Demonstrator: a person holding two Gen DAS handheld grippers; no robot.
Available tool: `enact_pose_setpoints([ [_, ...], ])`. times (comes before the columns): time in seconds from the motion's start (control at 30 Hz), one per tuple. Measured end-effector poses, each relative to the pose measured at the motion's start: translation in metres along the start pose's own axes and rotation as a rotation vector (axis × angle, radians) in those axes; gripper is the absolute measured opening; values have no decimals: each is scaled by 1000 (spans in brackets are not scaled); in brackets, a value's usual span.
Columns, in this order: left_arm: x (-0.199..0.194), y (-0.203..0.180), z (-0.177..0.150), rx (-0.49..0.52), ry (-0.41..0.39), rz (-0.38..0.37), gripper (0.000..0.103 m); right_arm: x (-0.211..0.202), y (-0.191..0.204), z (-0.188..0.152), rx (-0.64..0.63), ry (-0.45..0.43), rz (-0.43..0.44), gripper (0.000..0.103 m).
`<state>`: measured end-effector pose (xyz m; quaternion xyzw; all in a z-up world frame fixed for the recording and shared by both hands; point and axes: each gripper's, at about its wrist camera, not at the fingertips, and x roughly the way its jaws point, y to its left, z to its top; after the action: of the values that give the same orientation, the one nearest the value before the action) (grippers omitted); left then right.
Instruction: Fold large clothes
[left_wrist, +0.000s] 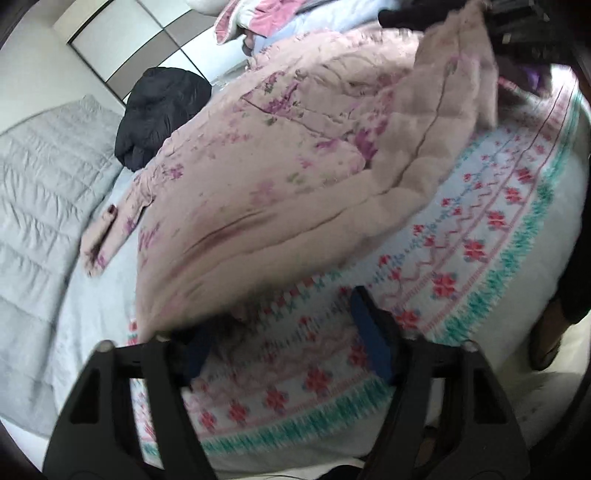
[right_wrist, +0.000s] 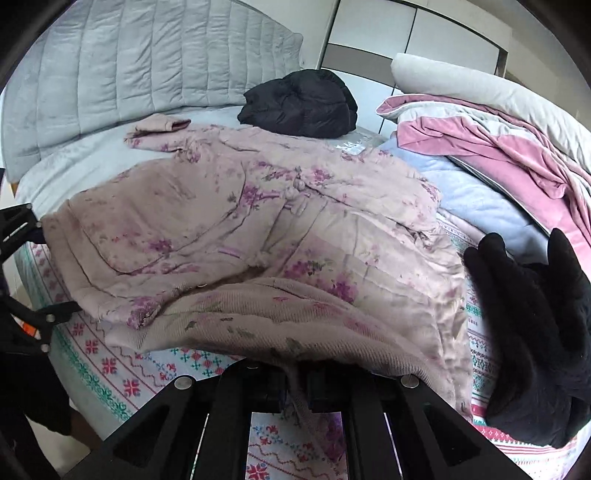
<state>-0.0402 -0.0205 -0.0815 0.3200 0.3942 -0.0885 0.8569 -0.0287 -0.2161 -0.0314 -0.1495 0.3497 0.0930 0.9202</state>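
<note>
A pink padded coat (left_wrist: 258, 166) with purple flowers lies spread on the patterned bedsheet (left_wrist: 461, 258). My left gripper (left_wrist: 288, 314) hovers low at the coat's hem corner. Its jaws stand apart with mostly sheet showing between them, and the hem drapes over the left fingertip. In the right wrist view the coat (right_wrist: 258, 221) fills the middle of the bed. My right gripper (right_wrist: 297, 387) is shut on a fold of its near edge, which hangs over the fingers. That lifted flap and the right gripper (left_wrist: 517, 26) show at the top right of the left wrist view.
A black puffer jacket (right_wrist: 303, 107) sits near the grey quilted headboard (right_wrist: 129, 74). Pink, white and blue bedding (right_wrist: 498, 147) is piled at the right. A black fleece glove (right_wrist: 535, 332) rests on the bedsheet (right_wrist: 110, 369) beside the coat. The bed's edge runs close in front.
</note>
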Motion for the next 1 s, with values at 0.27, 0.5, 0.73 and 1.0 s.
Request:
enact_pose_setpoints([
  [0.27,-5,18,7,-35,-28,37,0,-4,6,-22,-68,9,14,4],
  [0.5,-37,42,-9,-108,-119,55,0,-22,8,-41,-58,-15,27,3],
  [0.73,-34,48,-11,-129,-125,36,0,-21,-2,-36,36,9,95,3],
  [1.0,-26,27,-9,-34,-115,-48,29,-23,-28,3,141,-6,122,4],
])
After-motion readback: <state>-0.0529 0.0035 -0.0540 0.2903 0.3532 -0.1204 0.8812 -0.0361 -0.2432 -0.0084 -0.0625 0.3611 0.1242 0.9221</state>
